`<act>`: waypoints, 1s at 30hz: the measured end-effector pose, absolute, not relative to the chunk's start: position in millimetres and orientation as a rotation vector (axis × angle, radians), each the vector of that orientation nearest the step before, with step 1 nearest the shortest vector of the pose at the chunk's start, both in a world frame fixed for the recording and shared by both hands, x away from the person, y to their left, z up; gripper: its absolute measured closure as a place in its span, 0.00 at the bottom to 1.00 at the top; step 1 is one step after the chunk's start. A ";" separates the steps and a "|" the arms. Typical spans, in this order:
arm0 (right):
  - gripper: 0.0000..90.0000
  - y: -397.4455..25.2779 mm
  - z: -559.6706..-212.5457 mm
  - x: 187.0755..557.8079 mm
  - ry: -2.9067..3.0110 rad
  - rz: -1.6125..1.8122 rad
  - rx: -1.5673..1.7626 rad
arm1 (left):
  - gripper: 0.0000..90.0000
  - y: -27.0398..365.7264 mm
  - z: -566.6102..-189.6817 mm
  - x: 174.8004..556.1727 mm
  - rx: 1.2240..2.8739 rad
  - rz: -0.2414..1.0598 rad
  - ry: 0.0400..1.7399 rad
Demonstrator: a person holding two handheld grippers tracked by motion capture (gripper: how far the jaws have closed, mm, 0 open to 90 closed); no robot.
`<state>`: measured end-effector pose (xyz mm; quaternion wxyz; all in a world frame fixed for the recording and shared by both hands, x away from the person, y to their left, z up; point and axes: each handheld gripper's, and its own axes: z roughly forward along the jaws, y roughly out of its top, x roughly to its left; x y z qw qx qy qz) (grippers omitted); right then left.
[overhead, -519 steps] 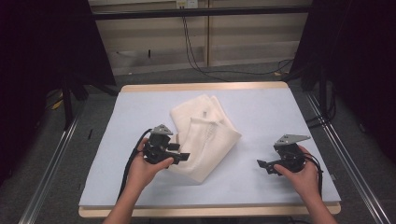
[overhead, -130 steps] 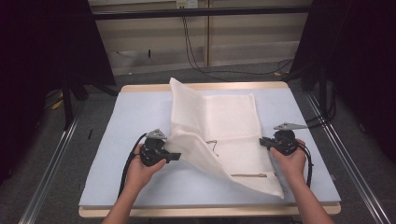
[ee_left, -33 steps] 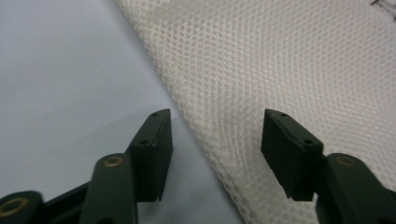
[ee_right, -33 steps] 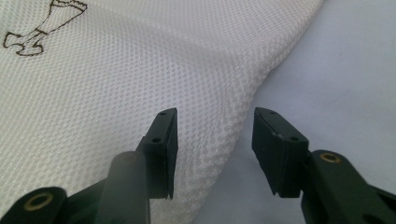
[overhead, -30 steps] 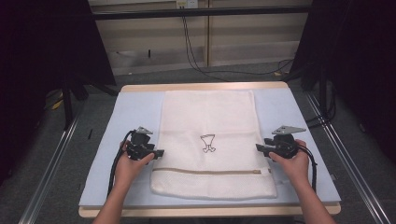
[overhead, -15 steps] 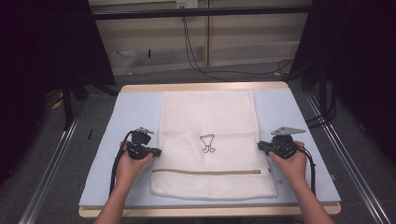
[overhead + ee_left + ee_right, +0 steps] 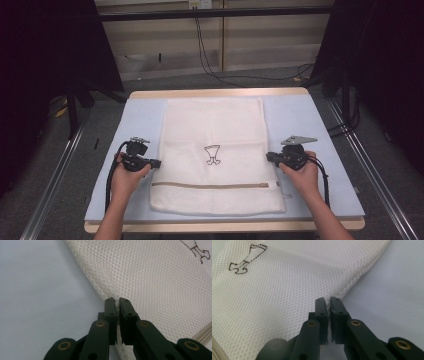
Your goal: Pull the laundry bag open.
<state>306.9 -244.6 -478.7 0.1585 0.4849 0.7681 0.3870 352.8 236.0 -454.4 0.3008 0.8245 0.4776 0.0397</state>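
A white mesh laundry bag (image 7: 215, 130) lies spread flat on the pale blue table mat (image 7: 310, 125), with a small dark logo (image 7: 212, 155) at its middle and a tan zipper (image 7: 215, 185) near its front end. My left gripper (image 7: 156, 163) is shut on the bag's left edge (image 7: 110, 296). My right gripper (image 7: 270, 156) is shut on the bag's right edge (image 7: 334, 293). In both gripper views, the black jaws pinch a thin fold of mesh (image 7: 287, 290) between their tips.
The table's wooden rim (image 7: 220, 93) runs along the far side and the front. Metal rails (image 7: 60, 165) flank the table on the floor. Cables (image 7: 215, 55) hang down behind it. Bare mat (image 7: 37, 290) lies on both sides of the bag.
The crumpled bag was unfolded and laid flat over the mat. In the last second, both grippers closed in on the bag's side edges and shut on them.
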 end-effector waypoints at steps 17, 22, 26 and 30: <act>0.84 -240.9 -477.6 306.8 2.172 1.112 1.346 | 0.71 243.3 -447.9 352.9 2.166 0.196 1.289; 0.77 -249.1 -469.1 299.5 2.130 1.169 1.356 | 0.55 241.1 -437.2 352.3 2.140 0.206 1.267; 0.89 -253.9 -463.7 291.8 2.135 1.186 1.337 | 0.49 227.5 -432.2 350.8 2.139 0.199 1.201; 1.00 -254.9 -460.5 283.6 2.152 1.192 1.290 | 0.44 213.1 -429.4 349.8 2.140 0.182 1.158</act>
